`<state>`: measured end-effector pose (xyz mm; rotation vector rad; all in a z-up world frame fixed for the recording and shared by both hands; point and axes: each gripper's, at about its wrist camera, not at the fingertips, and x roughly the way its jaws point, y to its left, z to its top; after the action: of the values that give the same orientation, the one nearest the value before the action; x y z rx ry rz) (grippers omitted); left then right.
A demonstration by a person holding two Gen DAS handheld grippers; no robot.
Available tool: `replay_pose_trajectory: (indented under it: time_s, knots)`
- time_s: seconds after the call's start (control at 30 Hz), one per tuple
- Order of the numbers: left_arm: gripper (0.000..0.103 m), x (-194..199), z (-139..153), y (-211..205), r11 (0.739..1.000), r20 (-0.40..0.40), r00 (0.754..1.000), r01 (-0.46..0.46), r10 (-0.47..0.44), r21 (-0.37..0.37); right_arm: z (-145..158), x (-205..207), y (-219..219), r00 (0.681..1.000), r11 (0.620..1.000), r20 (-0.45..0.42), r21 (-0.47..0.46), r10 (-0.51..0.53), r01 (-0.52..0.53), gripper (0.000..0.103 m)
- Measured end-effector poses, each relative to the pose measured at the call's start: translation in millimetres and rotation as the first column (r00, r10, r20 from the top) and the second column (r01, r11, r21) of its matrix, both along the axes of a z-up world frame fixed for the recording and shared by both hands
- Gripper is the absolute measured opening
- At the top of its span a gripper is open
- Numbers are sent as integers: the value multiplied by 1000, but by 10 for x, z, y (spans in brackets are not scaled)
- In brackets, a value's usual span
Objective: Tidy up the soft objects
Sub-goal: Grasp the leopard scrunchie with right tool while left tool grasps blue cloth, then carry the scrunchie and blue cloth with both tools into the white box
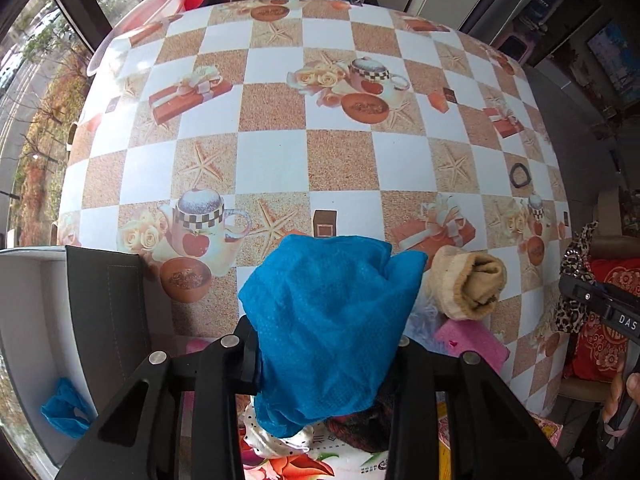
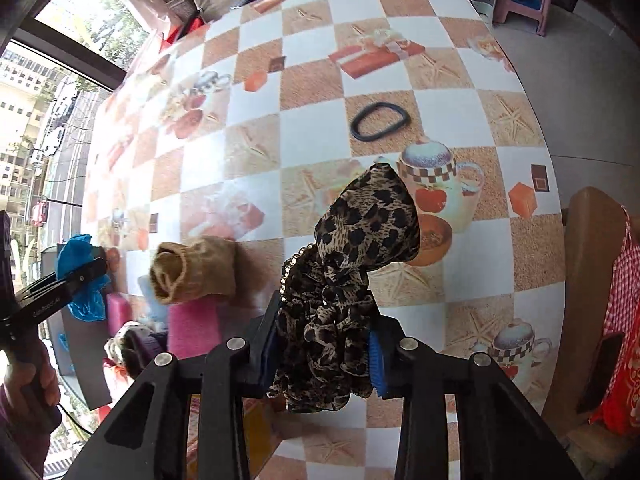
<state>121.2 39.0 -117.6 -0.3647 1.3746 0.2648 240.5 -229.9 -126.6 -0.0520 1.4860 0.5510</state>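
Note:
My left gripper [image 1: 326, 356] is shut on a crumpled blue cloth [image 1: 328, 312], which hangs above the near edge of the checked table [image 1: 280, 160]. In the right wrist view my right gripper [image 2: 324, 352] is shut on a leopard-print scrunchie [image 2: 360, 232], also held off the table. A rolled tan sock [image 1: 472, 284] rests on a pink sponge [image 1: 472, 340] between the two grippers. A black hair band [image 2: 380, 120] lies flat further out on the table. Another blue cloth [image 1: 64, 404] sits inside the grey box [image 1: 28, 320] at the left.
Below the left gripper lies a heap of soft things, among them a dark knitted piece [image 1: 360, 428] and floral fabric. A pink basin [image 1: 140, 20] stands at the far left corner. A chair with red checked cloth [image 2: 624, 320] is at the right edge.

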Motion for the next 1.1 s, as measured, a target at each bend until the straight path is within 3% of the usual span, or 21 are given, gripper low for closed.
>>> replay_pose_trajectory:
  time_s: [0.3,0.53,0.87,1.1]
  knots:
    - [38,-521,501,-61,1000,72,997,5,-5,2,528,-451,272,993,990,55,89,103,-107,37]
    - [38,-913,699,-80,1000,94,996,-2,2,-2,870,-905,535,976,966,73,146,205,-214,37]
    - [38,-1577,742,-158,1000,65,998,-7,8,-26,1041,-1609,884,930,913,43,179,364,-366,37]
    - [38,-2009,663,-240,999,29,1000,8,-7,-46,932,-2096,1029,877,868,-15,152,480,-472,38]
